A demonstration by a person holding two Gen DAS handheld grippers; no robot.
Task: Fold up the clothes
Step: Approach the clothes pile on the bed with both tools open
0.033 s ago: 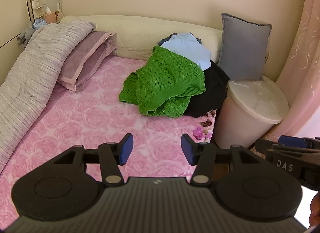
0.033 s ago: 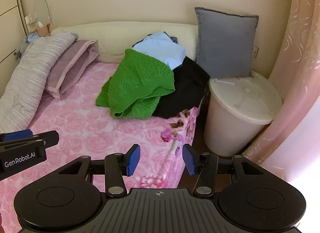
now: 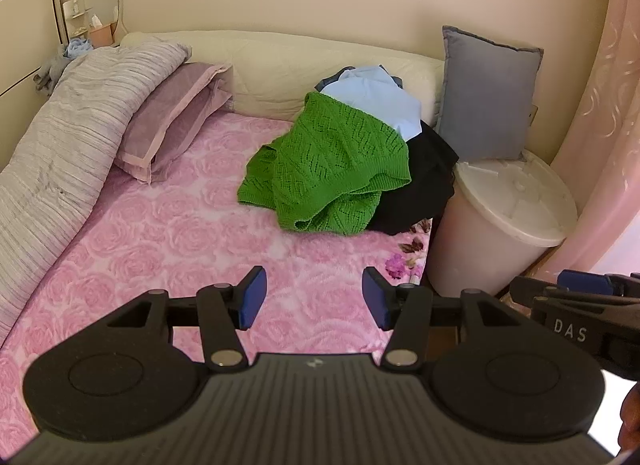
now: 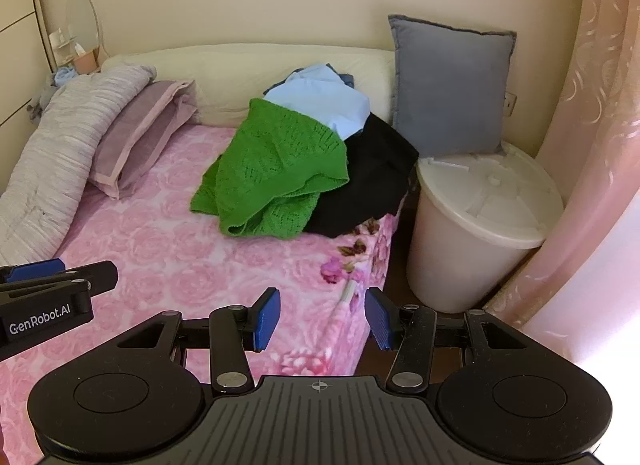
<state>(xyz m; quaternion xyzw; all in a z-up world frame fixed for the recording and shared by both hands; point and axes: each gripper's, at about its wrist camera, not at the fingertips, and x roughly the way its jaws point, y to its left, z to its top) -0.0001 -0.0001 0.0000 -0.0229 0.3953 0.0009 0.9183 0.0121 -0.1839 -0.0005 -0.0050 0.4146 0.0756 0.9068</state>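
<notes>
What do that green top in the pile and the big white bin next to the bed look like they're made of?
Green top: seemingly knitted yarn, matte, with an openwork pattern of small holes; the fibre can't be told. White bin: probably plastic, smooth and slightly glossy, with moulded ridges on its lid.

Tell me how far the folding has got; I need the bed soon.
Nothing looks folded yet. The green knit, light blue garment and black garment lie heaped on the bed. Both the left claw and right claw are open, empty. Everything remains.

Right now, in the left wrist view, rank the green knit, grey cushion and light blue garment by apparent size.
1. green knit
2. grey cushion, farther back, so its true rank is unsure
3. light blue garment, partly covered
</notes>
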